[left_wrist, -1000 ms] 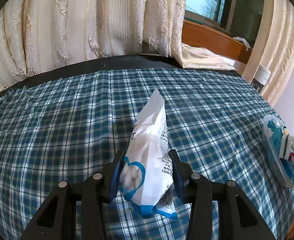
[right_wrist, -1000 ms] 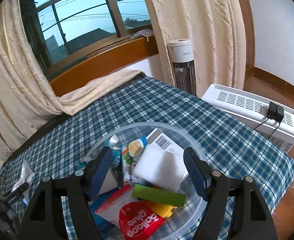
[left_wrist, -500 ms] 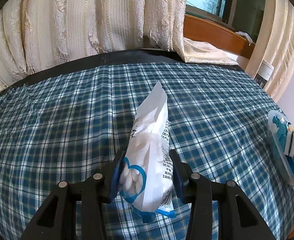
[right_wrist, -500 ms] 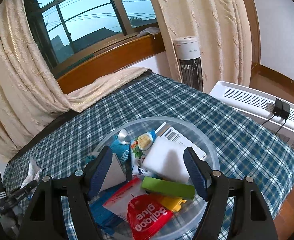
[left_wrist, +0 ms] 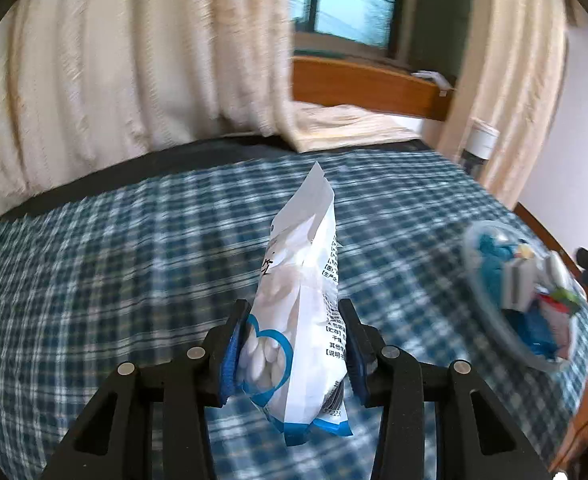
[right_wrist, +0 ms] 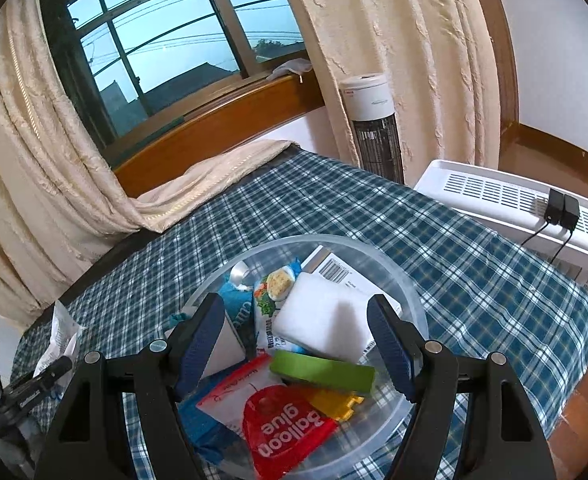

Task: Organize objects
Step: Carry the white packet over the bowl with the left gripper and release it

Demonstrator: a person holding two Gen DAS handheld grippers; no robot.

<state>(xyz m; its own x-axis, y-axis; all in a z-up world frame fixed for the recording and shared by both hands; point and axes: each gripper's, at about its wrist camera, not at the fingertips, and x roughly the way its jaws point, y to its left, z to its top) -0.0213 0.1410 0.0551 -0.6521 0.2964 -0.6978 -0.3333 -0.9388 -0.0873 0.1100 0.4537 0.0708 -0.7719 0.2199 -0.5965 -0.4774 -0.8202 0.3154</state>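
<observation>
My left gripper [left_wrist: 294, 320] is shut on a white packet with blue trim [left_wrist: 300, 280], held upright above the blue plaid cloth [left_wrist: 113, 280]. At the right of the left wrist view stands a clear plastic bowl [left_wrist: 474, 264] filled with small items. My right gripper [right_wrist: 295, 300] hovers open just above that bowl [right_wrist: 398, 276], its pads touching nothing. In the bowl lie a white sponge block [right_wrist: 322, 320], a green tape roll [right_wrist: 322, 370], a red balloon glue packet [right_wrist: 281, 428] and blue packets. The held packet [right_wrist: 59, 332] also shows at the lower left of the right wrist view.
Cream curtains [right_wrist: 33, 160] and a window [right_wrist: 165, 40] stand behind the plaid surface, with a cream cloth [right_wrist: 213, 176] folded on its far edge. A white tower fan [right_wrist: 374, 128] and a flat white appliance [right_wrist: 514, 208] stand on the floor past the right edge.
My left gripper has lifted and swung right with the packet, so the bowl now shows larger and nearer. The right gripper has stayed almost still over the bowl.
</observation>
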